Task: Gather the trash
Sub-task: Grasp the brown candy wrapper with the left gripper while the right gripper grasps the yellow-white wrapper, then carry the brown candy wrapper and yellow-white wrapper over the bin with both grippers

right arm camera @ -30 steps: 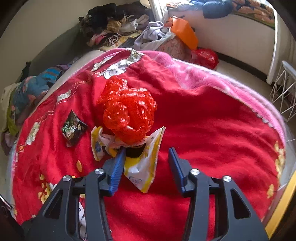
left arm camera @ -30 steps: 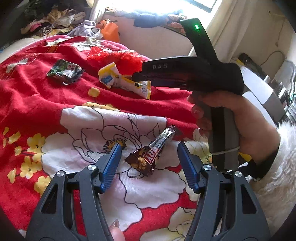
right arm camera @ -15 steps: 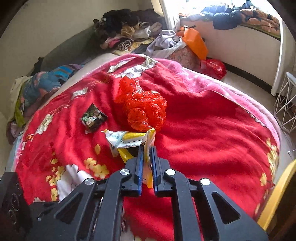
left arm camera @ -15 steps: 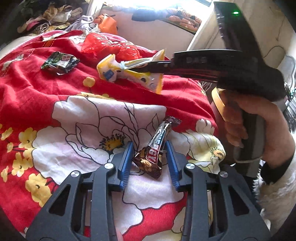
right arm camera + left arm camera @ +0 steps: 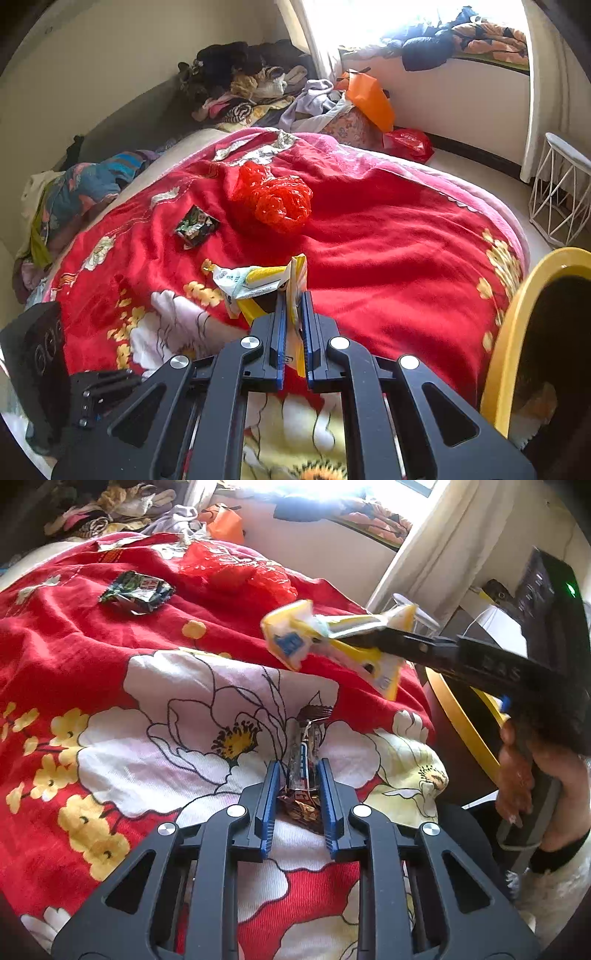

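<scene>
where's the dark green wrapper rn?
Dark green wrapper lies on the red blanket, left of the crumpled red plastic bag in the right wrist view; neither gripper touches it.

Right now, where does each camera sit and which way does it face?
Left wrist: on the left gripper, looking along the red blanket at the chocolate bar wrapper; the right hand shows.
Right wrist: on the right gripper, facing across the bed toward the window; no hand visible.
Shared: yellow wrapper, green wrapper.

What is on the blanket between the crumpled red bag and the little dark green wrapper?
Nothing: in the right wrist view, only bare red blanket lies between the red plastic bag and the dark green wrapper. They lie apart.
</scene>
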A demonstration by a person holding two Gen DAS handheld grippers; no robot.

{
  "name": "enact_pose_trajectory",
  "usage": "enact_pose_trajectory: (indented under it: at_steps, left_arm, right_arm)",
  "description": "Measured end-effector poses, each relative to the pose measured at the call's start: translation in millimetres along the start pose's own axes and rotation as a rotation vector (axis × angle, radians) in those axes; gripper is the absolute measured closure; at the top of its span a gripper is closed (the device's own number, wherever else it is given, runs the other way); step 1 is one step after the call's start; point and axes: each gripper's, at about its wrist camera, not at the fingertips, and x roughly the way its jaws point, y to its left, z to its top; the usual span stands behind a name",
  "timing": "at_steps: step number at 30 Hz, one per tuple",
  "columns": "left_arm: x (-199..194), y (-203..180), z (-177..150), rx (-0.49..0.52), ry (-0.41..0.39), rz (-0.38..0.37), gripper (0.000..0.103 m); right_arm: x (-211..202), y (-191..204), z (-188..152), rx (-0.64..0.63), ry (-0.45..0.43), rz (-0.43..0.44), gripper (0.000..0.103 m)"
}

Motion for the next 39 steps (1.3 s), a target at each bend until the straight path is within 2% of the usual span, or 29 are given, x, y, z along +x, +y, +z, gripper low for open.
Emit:
enact_pose_trajectory:
  at_steps: [6, 13, 22, 39]
  left_arm:
    - [-17, 6, -5, -0.035, -0.032, 0.009, 0.088]
    - [-36, 14, 5, -0.076, -0.081, 0.014, 0.088]
    - [-61, 1, 18, -0.040, -0.158, 0.046, 0.088]
    - [-102, -22, 35, -0.002, -0.259, 0.079, 0.088]
  right_arm:
    - [-22, -2, -2, -0.015, -0.037, -0.022, 0.095]
    - [-44, -8, -4, 0.003, -0.072, -0.023, 0.095]
    - [-69, -1, -5, -0.012, -0.103, -0.013, 0.095]
    - [-98, 9, -1, -0.035, -0.161, -0.009, 0.095]
